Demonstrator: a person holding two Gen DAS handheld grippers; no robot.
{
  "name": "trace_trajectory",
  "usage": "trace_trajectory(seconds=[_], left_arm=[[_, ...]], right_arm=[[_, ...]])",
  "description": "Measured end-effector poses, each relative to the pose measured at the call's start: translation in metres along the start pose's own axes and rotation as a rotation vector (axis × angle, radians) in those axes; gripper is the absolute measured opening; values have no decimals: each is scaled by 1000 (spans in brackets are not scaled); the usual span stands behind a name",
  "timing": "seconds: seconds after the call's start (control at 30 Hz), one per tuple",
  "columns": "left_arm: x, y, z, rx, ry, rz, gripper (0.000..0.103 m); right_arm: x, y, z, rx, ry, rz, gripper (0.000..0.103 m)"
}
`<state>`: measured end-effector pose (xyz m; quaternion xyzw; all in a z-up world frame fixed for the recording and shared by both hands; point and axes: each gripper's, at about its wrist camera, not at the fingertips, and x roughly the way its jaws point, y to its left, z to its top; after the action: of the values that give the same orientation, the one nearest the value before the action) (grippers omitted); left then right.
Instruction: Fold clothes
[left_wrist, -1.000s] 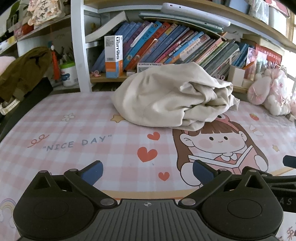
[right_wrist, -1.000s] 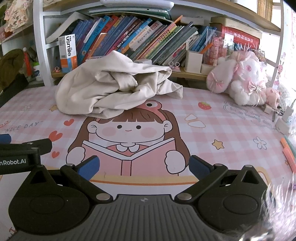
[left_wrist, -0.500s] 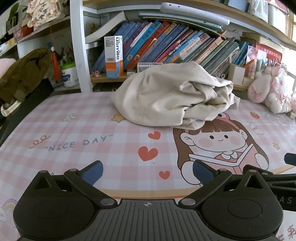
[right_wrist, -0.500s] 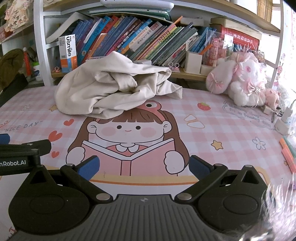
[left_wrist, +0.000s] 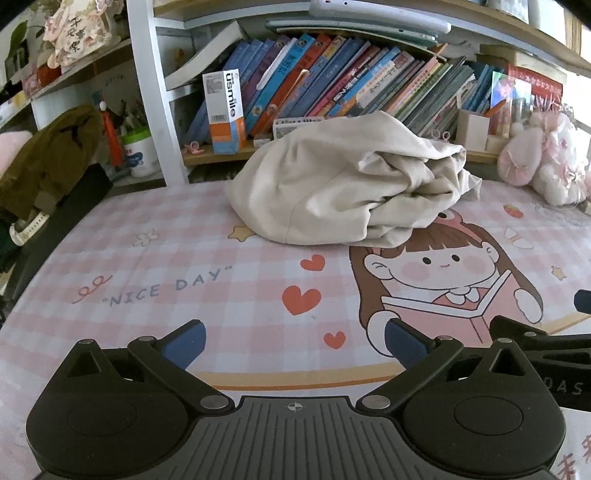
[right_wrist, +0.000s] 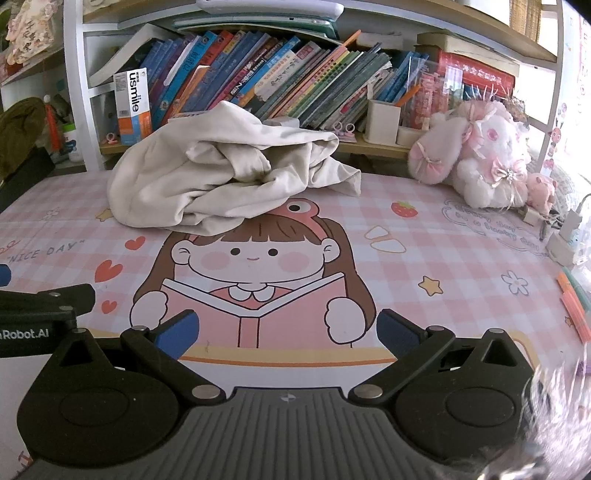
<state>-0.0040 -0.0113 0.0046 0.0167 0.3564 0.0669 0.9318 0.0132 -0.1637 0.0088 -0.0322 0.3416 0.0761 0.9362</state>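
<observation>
"NICE DAY" mat (left_wrist: 166, 258); "usmile" box (left_wrist: 225, 110)

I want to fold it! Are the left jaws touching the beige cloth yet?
Apart. The left wrist view shows bare pink mat between the open left gripper and the beige cloth.

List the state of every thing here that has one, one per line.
Left gripper: open, empty, low over the mat.
Right gripper: open, empty, low over the mat.
Beige garment: crumpled in a heap, not yet folded.
Desk mat: lying flat.
Books: shelved, leaning.
Plush toy: resting on the mat.
</observation>
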Motion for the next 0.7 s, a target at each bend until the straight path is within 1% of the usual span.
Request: trace_trajectory(seconds=[0.7], left_arm=[[3,-3,0,34,21,12,103]], right_arm=[[0,0,1,3,6,-9,103]])
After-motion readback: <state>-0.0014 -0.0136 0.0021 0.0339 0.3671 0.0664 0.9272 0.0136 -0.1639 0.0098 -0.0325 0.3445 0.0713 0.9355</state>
